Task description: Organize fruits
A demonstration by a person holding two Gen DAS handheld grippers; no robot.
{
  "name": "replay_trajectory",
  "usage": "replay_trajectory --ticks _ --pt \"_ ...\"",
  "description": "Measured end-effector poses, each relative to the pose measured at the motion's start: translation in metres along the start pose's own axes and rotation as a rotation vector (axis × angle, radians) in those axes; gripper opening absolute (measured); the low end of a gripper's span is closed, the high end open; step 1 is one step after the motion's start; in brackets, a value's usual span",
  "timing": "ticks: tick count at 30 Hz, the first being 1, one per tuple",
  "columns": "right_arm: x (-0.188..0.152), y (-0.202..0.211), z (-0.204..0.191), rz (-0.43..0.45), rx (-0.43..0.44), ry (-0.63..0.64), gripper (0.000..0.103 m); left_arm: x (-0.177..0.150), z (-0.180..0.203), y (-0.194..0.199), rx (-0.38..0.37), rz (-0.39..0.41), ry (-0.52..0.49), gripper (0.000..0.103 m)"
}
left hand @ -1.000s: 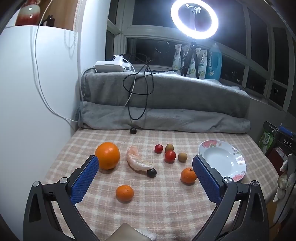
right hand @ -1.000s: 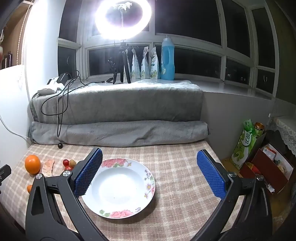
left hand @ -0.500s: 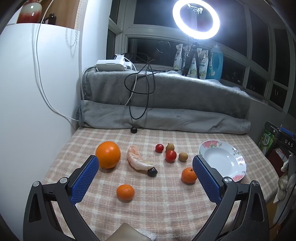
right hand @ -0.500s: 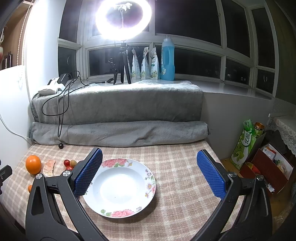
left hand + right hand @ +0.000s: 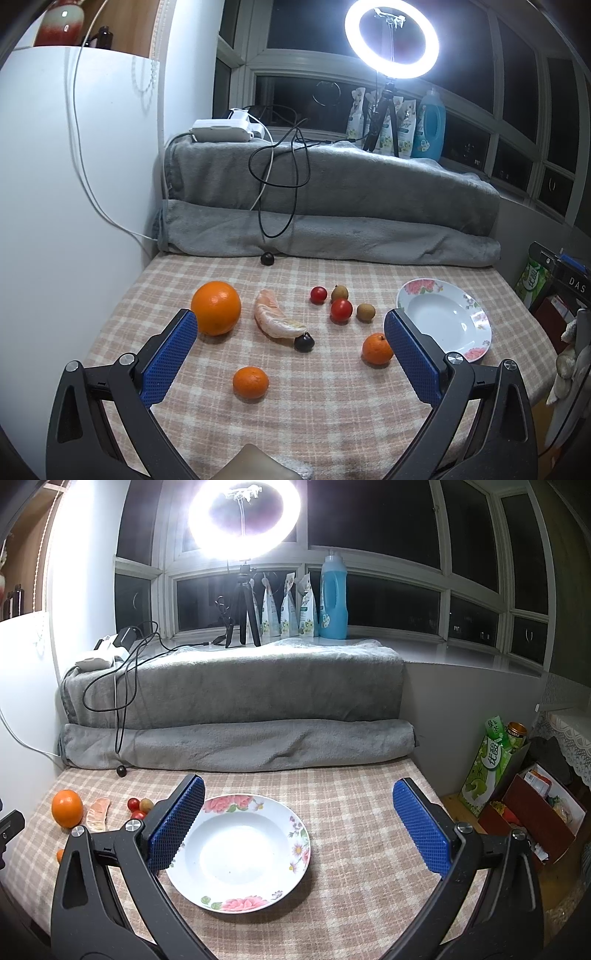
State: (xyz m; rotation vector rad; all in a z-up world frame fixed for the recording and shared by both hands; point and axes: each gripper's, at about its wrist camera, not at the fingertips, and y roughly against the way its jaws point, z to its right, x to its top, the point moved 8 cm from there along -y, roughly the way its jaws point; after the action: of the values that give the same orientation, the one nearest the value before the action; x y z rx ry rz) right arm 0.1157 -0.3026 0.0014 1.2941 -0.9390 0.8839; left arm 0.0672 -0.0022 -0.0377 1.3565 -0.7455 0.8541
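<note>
— What do the left tongs (image 5: 290,341) have in front of them?

— They're spread wide, holding nothing, above the checked desk (image 5: 332,413). Scattered fruit lies beyond: a large orange (image 5: 215,308) partly behind the left pad, a peeled citrus segment (image 5: 275,320) with a dark round fruit (image 5: 304,342) touching its end, a mandarin (image 5: 250,382) nearest the camera, and a second mandarin (image 5: 376,349) just beside the right pad.

— And the small ones?

— Two cherry tomatoes (image 5: 341,309) and two brownish fruits (image 5: 365,312) clustered together; I can't tell what kind the brown ones are. The flowered plate (image 5: 476,347) sits to the right, its near-left rim cut off by the pad.

— The right tongs (image 5: 297,825)?

— Also parted and empty, hanging over that plate (image 5: 295,834), which holds no fruit. The left pad covers part of its rim. At the left edge only some fruit shows: the orange (image 5: 67,808), the segment (image 5: 99,814), a tomato or two, and a sliver of mandarin behind the arm.

— Anything unclear low down?

— A pale, blurred shape (image 5: 255,463) at the bottom of the left view; I can't make it out.
</note>
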Motion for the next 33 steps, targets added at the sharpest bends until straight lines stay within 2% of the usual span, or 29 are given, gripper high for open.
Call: replay_trajectory --ticks 33 --pt "-0.0019 -0.0001 -0.0017 -0.003 0.001 0.0 0.103 -0.0007 0.0003 -0.0002 0.0 -0.002 0.0 0.101"
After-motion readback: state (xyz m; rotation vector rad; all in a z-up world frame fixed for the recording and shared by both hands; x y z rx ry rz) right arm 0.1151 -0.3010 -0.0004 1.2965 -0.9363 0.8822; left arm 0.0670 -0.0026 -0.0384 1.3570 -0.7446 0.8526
